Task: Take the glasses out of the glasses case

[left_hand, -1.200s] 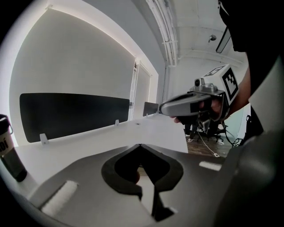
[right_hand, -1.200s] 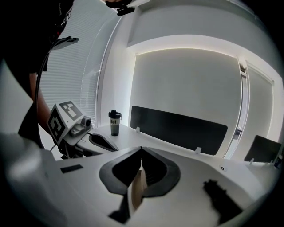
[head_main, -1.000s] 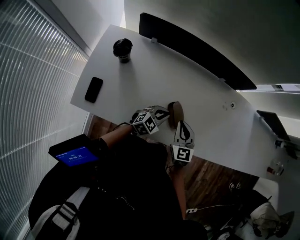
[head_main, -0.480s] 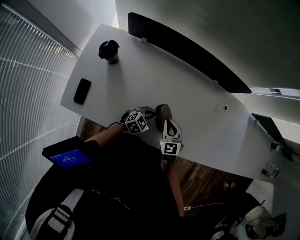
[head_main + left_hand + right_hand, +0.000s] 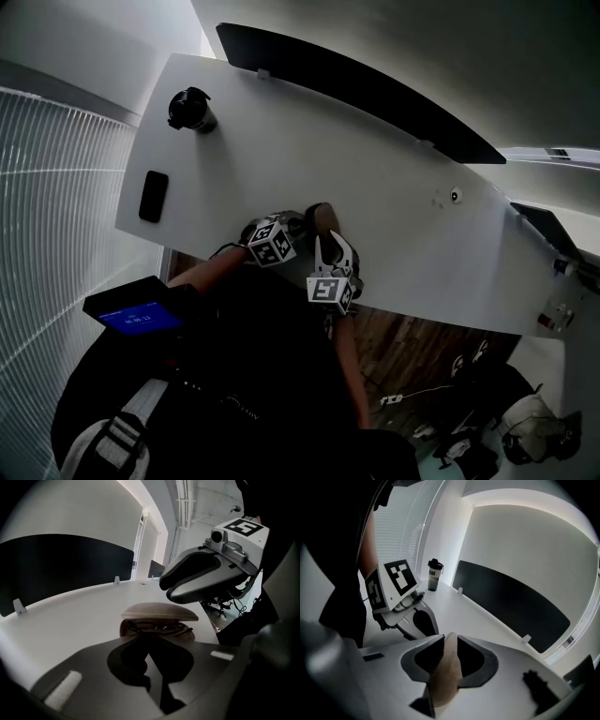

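White desk, black divider behind, phone and bottle at left. Open glasses case at near edge, glasses inside. Your left gripper clamps its rim; your right gripper jaws just opening, lid between.

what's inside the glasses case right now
The glasses case stands open, its lid raised. Inside lie dark-framed glasses, and only their upper edge shows in the gap under the lid. The rest of the glasses and the case's lining are covered and cannot be seen.
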A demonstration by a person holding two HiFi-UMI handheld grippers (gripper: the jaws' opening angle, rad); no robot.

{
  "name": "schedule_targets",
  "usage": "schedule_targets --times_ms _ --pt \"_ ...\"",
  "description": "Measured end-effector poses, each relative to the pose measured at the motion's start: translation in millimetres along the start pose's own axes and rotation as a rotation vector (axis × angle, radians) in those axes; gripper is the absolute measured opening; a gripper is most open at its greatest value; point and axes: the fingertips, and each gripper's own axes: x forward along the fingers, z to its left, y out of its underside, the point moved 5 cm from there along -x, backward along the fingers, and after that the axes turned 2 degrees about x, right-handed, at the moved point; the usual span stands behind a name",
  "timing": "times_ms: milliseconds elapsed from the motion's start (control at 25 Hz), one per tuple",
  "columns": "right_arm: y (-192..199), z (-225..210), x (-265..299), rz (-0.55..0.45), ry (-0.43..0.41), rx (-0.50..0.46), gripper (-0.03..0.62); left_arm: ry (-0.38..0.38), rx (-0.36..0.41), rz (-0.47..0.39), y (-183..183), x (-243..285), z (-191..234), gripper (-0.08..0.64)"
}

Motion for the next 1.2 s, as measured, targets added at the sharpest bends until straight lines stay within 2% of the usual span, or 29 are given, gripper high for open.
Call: schedule_targets --times_ms 200,320,440,720,1000,1200 --pt "7 13 13 0.08 -0.05 -0.108 0.132 0.007 -0.015 -0.007 3 2 3 0.008" --pt "10 19 17 0.121 -0.081 -0.169 0.14 0.002 -0.033 0.001 4 3 3 0.008" --pt "15 15 16 0.148 -0.07 -0.212 0.14 -0.002 -0.037 0.005 -1 9 2 0.008" --pt "10 14 11 0.161 -0.025 -0.213 0.14 0.003 -0.002 0.021 3 5 2 0.008" --pt "17 -22 1 0.162 0.024 -0.171 0.138 -0.011 -0.017 0.027 1 7 4 0.008" --pt "26 -39 -3 0.175 0.04 -0.184 0.14 -0.01 -0.018 0.039 3 6 2 0.008"
